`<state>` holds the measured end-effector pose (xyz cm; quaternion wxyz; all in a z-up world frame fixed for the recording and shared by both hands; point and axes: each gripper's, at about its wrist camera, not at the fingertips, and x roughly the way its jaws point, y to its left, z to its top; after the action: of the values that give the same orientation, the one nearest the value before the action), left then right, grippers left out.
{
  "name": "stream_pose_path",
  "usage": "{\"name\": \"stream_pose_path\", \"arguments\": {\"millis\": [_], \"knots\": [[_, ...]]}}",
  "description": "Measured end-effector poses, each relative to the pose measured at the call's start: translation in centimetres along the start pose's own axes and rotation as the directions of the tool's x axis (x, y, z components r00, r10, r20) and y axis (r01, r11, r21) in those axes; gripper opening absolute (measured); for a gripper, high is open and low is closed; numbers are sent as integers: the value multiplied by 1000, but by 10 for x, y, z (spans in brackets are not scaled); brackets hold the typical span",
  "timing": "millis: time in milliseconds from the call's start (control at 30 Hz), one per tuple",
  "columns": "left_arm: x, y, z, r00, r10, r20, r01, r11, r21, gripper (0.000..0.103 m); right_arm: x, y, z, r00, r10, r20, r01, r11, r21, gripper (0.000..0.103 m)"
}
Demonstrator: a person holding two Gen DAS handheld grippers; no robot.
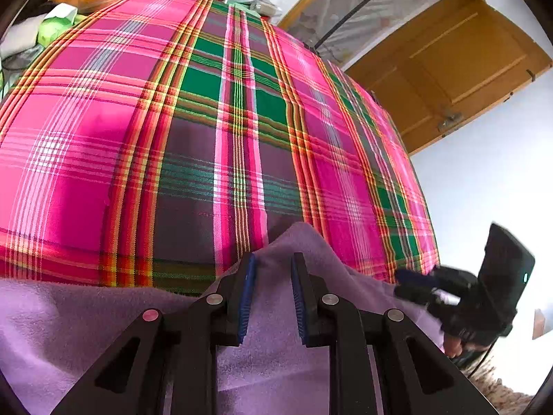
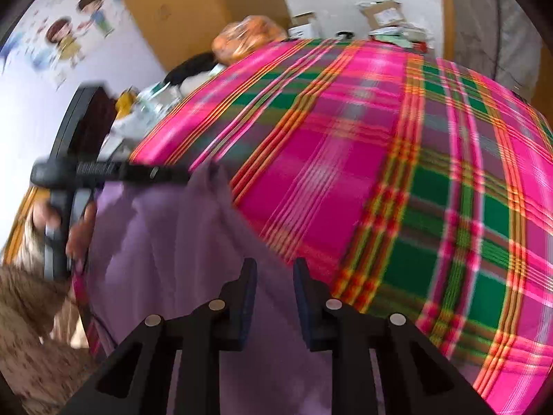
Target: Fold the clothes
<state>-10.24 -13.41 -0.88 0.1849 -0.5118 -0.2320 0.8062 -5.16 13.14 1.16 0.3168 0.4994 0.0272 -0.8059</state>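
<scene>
The lilac garment [image 1: 52,325] lies at the near edge of the plaid-covered bench [image 1: 207,121]. Both hand-held grippers, left [image 1: 273,297] and right [image 2: 274,297], hover over it, jaws parted, holding nothing; pinch matching corners evenly.

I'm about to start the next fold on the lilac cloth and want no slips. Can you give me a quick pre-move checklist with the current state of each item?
1. Left gripper over the lilac cloth: ok.
2. Left gripper clamped on cloth: not ok, jaws stand apart.
3. Right gripper clamped on cloth: not ok, jaws apart.
4. Plaid bedspread ahead free of other things: ok.
5. Cloth lying flat: not ok, it peaks into a ridge.
6. Right wrist view sharp: not ok, blurred.
</scene>
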Motion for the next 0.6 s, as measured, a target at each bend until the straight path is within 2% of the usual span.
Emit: {"name": "stream_pose_path", "arguments": {"millis": [167,367,433,467,567,600], "knots": [[0,-6,-1,1000,24,2,-24,1000,17,22,14,9,-1,999,45,-19,-45,999,-15,23],[1,-9,-2,1000,18,3,-18,1000,23,31,18,19,-2,1000,3,-20,-5,998,-65,23],[2,-11,-2,1000,20,2,-20,999,32,31,20,22,-2,1000,-5,-12,5,998,-66,17],[2,-11,-2,1000,20,2,-20,999,34,31,18,23,-3,1000,-14,-4,14,998,-69,5],[1,-12,-3,1000,24,11,-24,999,41,31,13,24,-4,998,-51,33,53,997,-63,5],[0,-12,-3,999,30,22,-31,999,39,26,10,23,-3,996,-71,53,73,996,-49,5]]}}
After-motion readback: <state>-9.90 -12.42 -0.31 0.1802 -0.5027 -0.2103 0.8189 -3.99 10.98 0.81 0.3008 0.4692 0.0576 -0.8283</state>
